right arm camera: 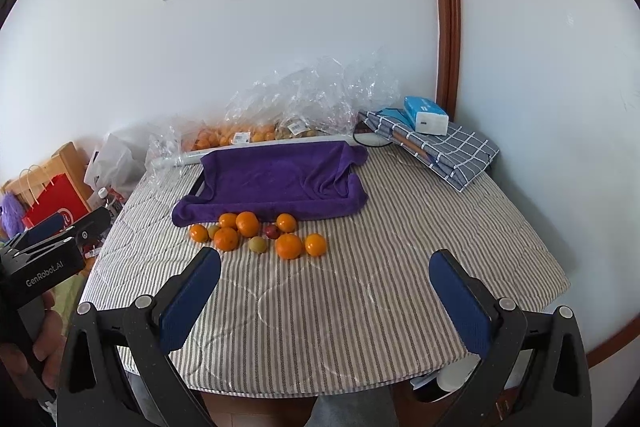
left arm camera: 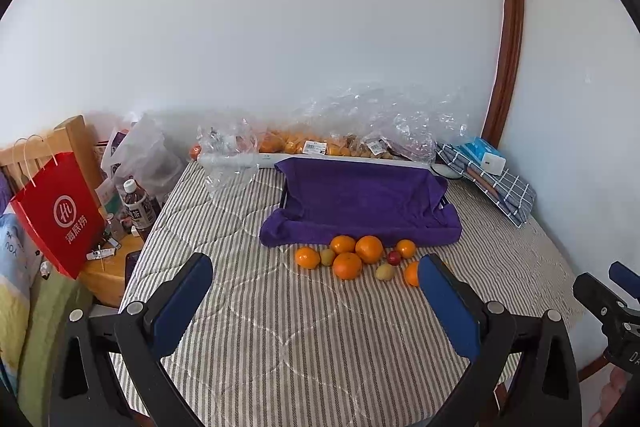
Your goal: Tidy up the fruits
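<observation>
- Both claws spread apart and empty: my left gripper (left arm camera: 316, 283) and right gripper (right arm camera: 325, 281) hang over the striped table cover (right arm camera: 340, 327), short of the fruit.
- Loose fruit pile (right arm camera: 256, 233) sits just in front of the purple towel-lined tray (right arm camera: 276, 179).
- Risk: round oranges (left arm camera: 369, 249) touch each other, so nudging one could roll its neighbours.
- Small red fruit (right arm camera: 272, 231) is wedged between oranges; pads may grab two.

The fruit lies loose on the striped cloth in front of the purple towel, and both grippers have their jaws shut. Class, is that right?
Not quite: both the left gripper and the right gripper have their jaws open, as each wrist view shows. The fruit does lie loose before the purple towel.
</observation>
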The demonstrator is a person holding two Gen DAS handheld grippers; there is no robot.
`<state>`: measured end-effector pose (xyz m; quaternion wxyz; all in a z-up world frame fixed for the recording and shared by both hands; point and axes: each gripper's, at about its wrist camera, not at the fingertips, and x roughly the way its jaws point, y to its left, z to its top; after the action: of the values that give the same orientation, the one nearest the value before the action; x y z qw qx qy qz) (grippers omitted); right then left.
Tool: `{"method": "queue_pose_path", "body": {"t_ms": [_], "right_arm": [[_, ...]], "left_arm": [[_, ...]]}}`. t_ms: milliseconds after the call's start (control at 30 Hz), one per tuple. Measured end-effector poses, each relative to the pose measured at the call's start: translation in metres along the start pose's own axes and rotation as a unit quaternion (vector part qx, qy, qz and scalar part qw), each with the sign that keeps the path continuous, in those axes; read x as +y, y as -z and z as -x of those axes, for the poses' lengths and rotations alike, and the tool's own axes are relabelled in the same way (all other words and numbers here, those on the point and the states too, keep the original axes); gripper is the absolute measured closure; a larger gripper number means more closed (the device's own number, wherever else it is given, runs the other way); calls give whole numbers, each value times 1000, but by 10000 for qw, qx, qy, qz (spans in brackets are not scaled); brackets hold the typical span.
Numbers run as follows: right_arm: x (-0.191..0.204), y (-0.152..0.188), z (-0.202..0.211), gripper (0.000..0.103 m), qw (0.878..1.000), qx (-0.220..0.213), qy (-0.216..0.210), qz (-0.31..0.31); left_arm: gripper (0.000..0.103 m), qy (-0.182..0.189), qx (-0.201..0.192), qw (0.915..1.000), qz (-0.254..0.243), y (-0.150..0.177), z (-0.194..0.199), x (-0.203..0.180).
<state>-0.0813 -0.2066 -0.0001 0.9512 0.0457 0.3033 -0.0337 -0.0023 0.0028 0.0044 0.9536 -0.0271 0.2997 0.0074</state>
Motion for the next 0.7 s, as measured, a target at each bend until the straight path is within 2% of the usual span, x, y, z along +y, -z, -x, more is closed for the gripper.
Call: {"method": "queue_pose_path", "body": {"t_ms": [267, 700], "right_arm": [[-9, -1, 4, 0, 9999, -9, 79, -108], [-9, -2, 11, 0, 9997, -121, -40, -188]], "left_arm": [[0, 51, -5, 10000, 10, 2, 3, 1], [0, 20, -25, 9999, -154, -6, 5, -10]]}}
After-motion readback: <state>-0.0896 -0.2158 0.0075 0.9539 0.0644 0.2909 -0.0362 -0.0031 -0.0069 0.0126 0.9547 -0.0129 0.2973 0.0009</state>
